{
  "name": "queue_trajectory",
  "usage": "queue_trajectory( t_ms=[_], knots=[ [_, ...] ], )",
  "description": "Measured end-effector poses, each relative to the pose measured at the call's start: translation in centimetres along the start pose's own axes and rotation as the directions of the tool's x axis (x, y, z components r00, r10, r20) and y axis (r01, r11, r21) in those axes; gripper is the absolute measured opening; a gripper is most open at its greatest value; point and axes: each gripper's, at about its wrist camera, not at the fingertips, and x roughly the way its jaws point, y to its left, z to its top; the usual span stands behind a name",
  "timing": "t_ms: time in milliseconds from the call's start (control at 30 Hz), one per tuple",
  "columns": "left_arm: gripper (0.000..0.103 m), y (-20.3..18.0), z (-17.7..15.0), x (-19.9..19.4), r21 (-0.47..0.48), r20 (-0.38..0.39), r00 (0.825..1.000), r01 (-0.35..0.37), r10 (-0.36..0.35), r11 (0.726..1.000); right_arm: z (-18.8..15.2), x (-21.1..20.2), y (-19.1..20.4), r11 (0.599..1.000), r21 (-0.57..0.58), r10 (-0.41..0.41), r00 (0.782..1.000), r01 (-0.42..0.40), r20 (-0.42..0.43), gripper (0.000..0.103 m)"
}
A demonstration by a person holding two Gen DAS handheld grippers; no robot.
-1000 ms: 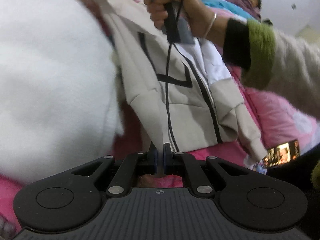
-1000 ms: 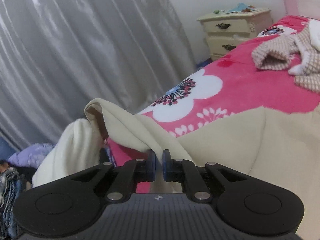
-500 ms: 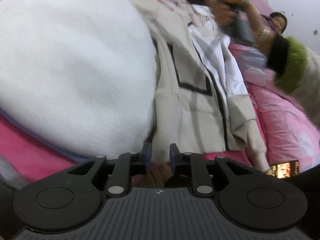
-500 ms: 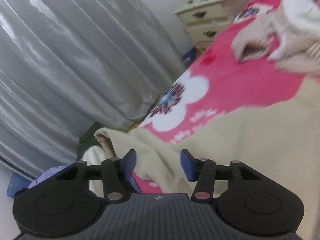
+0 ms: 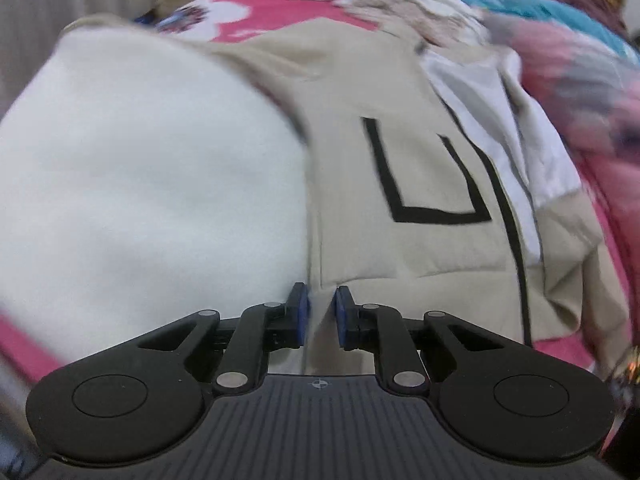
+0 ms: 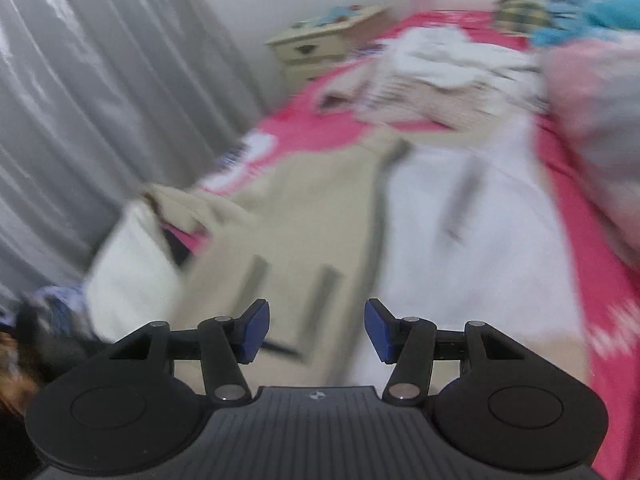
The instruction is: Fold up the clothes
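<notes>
The beige jacket [image 5: 420, 168] is spread on the pink bed cover [image 6: 320, 128], with a black U-shaped line and a long black stripe seen on its front and a white lining [image 5: 500, 120] shown where the right side is turned open. In the left wrist view its lower hem lies just in front of the left gripper [image 5: 319, 316], and a narrow fold of beige cloth is seen between the blue pads. The jaws of that gripper are closing and stand only a little apart; whether the pads already press on the fold cannot be told from the picture. A large white fleecy garment [image 5: 140, 168] is seen at the left, touching the jacket's edge.

In the right wrist view, which is blurred, the same jacket [image 6: 304, 220] is seen lying flat below the right gripper [image 6: 316, 330]. The jaws of that gripper are spread wide, and nothing is held between them; the cloth lies beneath them only.

Further up the bed a heap of other clothes [image 6: 440, 68] is seen, of checked beige and white cloth, with a turquoise piece [image 6: 588, 16] beyond it. A cream bedside cabinet [image 6: 320, 44] stands against the wall beside the bed, and a grey curtain [image 6: 100, 100] hangs at the left. Another pile of clothing [image 6: 56, 304] is seen low at the left, off the bed.
</notes>
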Motion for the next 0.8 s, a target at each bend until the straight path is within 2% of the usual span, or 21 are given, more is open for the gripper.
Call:
queue_trajectory(
  t_ms=[100, 200, 233, 367, 433, 500, 567, 667, 733, 800],
  knots=[
    [0.016, 0.5, -0.7, -1.9, -0.029, 0.069, 0.997, -0.015, 0.017, 0.999, -5.5, -0.3, -2.2, 0.994, 0.038, -0.103, 0.995, 0.102, 0.004, 0.053],
    [0.027, 0.1, -0.6, -3.3, 0.003, 0.101, 0.994, -0.046, 0.045, 0.999, -9.4, -0.3, -4.2, 0.982, 0.147, -0.126, 0.992, 0.123, 0.013, 0.048],
    [0.031, -0.1, -0.5, -3.8, 0.024, 0.114, 0.992, -0.057, 0.053, 0.998, -10.5, -0.5, -4.8, 0.975, 0.183, -0.133, 0.991, 0.127, 0.021, 0.048],
    [0.032, -3.7, 1.2, -3.0, 0.2, 0.134, 0.989, -0.08, 0.054, 0.977, -12.5, -1.1, -7.0, 0.946, 0.306, -0.124, 0.991, 0.106, 0.041, 0.048],
    [0.032, -6.3, 2.5, -2.1, 0.293, 0.155, 0.987, -0.079, 0.034, 0.953, -12.8, -1.2, -7.9, 0.933, 0.352, -0.098, 0.994, 0.076, 0.045, 0.048],
    [0.036, -9.0, 3.6, -1.0, 0.36, 0.179, 0.984, -0.049, -0.017, 0.932, -12.5, -1.3, -8.3, 0.925, 0.37, -0.105, 0.993, 0.079, 0.051, 0.048],
    [0.048, -11.6, 4.6, 0.6, 0.406, 0.164, 0.982, 0.023, -0.098, 0.914, -12.2, -1.7, -9.3, 0.909, 0.408, -0.121, 0.99, 0.082, 0.072, 0.052],
    [0.055, -15.4, 4.9, 3.7, 0.475, 0.098, 0.969, 0.156, -0.228, 0.866, -12.3, -1.9, -12.1, 0.843, 0.536, -0.14, 0.982, 0.051, 0.125, 0.055],
    [0.055, -17.3, 4.1, 6.3, 0.499, 0.037, 0.962, 0.217, -0.27, 0.839, -13.0, -1.2, -14.2, 0.773, 0.634, -0.148, 0.979, 0.025, 0.142, 0.055],
    [0.054, -18.9, 3.1, 9.0, 0.488, -0.024, 0.959, 0.259, -0.284, 0.834, -14.1, -0.2, -16.2, 0.687, 0.726, -0.15, 0.979, 0.003, 0.138, 0.056]
  ],
)
